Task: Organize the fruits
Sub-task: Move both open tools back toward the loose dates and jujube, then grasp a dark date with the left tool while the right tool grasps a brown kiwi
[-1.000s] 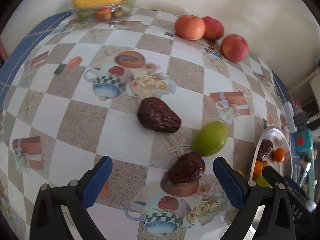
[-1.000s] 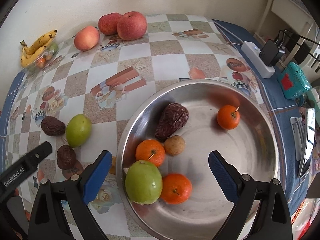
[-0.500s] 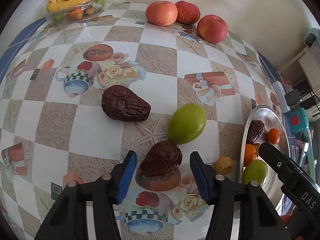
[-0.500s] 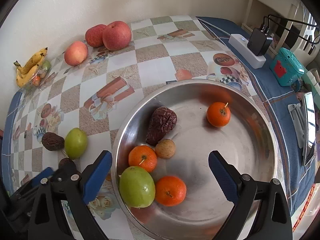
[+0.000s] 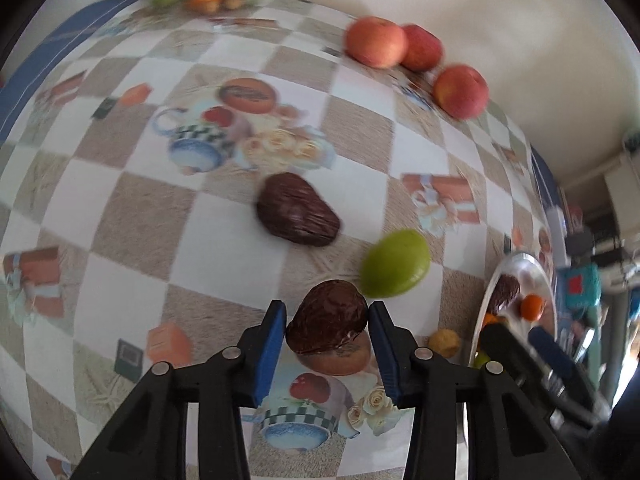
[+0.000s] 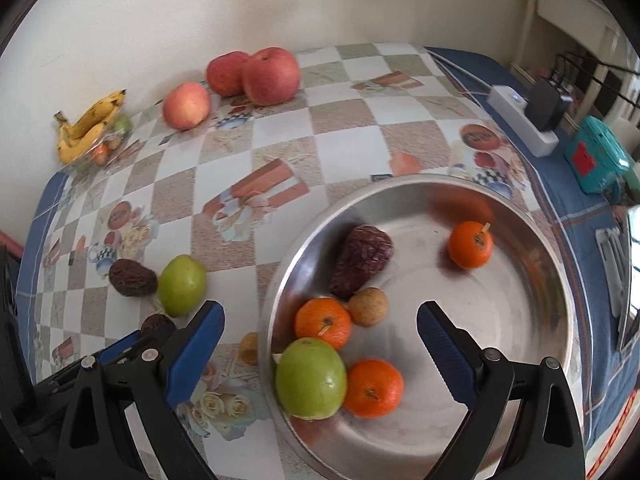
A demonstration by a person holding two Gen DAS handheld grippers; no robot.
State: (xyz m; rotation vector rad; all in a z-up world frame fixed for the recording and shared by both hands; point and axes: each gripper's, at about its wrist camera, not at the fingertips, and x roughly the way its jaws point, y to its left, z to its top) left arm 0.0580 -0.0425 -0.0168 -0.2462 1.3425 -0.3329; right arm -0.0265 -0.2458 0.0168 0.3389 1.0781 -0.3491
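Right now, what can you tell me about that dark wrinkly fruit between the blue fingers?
The dark brown fruit is wrinkled and glossy, egg-shaped like a big dried date. It sits between the left gripper's closing blue fingers, which meet both its sides, above a printed spot on the checked tablecloth, near a green fruit.

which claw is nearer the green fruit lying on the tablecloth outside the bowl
Left. The left claw, closing on a dark wrinkled fruit, sits right beside the green fruit. The right claw hangs open over the steel bowl, farther away.
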